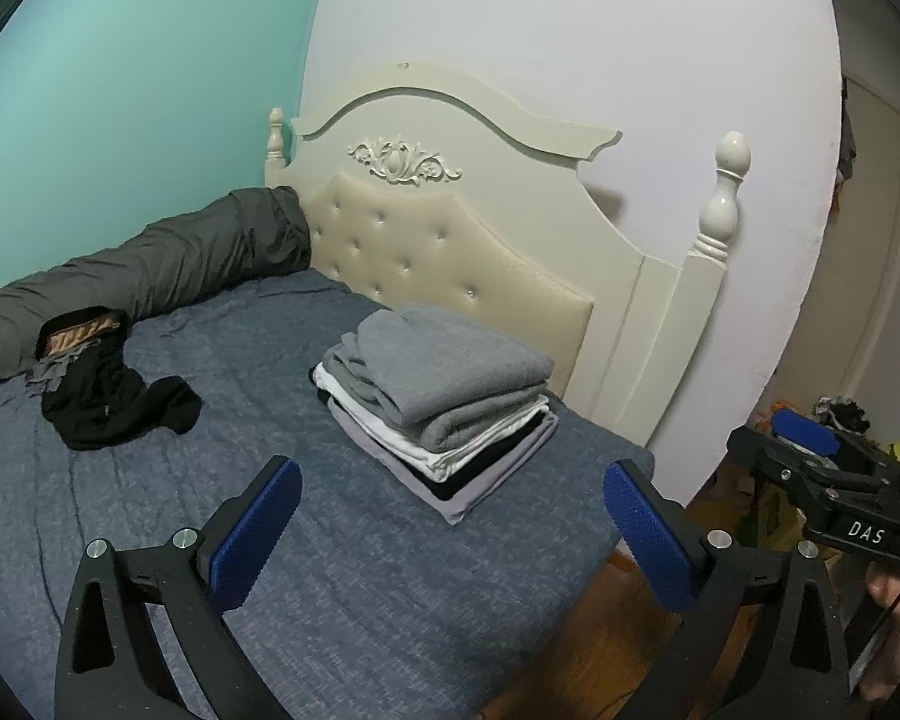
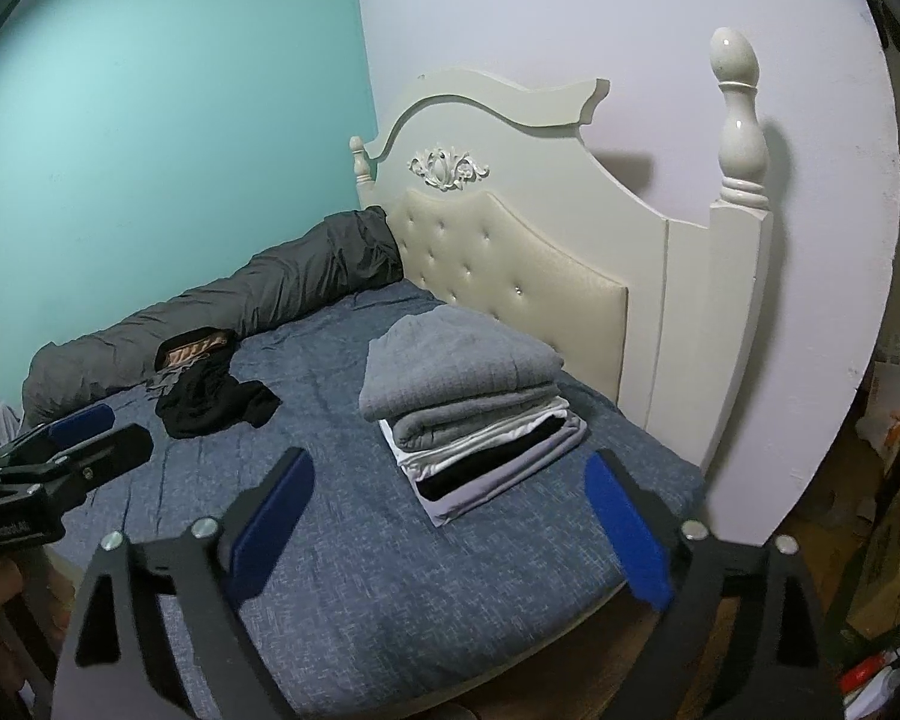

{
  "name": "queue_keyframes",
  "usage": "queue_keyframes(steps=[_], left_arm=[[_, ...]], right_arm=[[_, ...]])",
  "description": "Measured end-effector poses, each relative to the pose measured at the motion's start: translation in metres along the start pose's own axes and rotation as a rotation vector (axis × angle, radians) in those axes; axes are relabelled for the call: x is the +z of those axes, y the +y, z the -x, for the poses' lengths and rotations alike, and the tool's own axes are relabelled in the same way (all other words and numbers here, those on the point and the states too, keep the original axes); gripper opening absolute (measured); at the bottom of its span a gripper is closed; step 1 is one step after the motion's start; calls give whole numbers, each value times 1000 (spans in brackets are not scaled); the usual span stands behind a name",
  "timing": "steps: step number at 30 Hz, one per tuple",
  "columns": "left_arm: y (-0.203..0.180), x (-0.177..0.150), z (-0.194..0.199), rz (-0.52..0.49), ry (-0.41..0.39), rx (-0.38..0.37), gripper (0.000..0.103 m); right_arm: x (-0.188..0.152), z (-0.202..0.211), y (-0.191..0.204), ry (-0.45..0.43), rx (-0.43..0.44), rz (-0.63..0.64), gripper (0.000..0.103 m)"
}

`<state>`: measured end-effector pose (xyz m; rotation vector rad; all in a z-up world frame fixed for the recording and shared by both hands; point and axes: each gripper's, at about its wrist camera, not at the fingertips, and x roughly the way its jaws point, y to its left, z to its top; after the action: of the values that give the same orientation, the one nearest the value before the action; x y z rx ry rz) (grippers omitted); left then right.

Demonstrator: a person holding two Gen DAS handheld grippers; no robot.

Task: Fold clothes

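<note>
Blue-padded fingers [image 1: 258,534] of the left gripper [image 1: 450,540] are seen spread wide in the foreground of the left wrist view, with nothing caught between them; only the blue-grey bedspread [image 1: 360,588] lies under the gap. Equally wide is the spread of the right gripper [image 2: 450,534] in its own view, and nothing is held there either. Just beyond both pairs of fingers, a stack of folded clothes [image 1: 438,396] is set on the bedspread, near the corner of the bed and just in front of the cream tufted headboard [image 1: 450,240]. A grey folded garment [image 2: 456,372] is laid on top, with white, black and pale grey layers beneath it. Well apart from the stack, toward the teal wall [image 1: 120,90], a crumpled black garment [image 1: 114,408] is left unfolded on the bedspread. Behind that, a dark grey rolled quilt [image 1: 168,258] is stretched along the wall up to the headboard. At the right edge of the left wrist view, the right gripper is glimpsed beside the bed, apart from the clothes
</note>
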<state>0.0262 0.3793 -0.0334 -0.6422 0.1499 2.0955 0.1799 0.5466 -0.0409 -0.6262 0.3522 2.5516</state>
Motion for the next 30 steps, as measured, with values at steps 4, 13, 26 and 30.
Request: queue_keyframes(steps=[4, 13, 26, 30], left_arm=[[2, -2, 1, 14, 0, 5, 103], [5, -6, 6, 34, -11, 23, 103], [6, -11, 14, 32, -16, 26, 103], [6, -12, 17, 38, -18, 15, 103]], right_arm=[[-1, 0, 1, -4, -5, 1, 95], [-4, 4, 2, -17, -21, -5, 100], [-8, 12, 8, -33, -20, 5, 100], [-8, 12, 9, -36, -20, 8, 101]])
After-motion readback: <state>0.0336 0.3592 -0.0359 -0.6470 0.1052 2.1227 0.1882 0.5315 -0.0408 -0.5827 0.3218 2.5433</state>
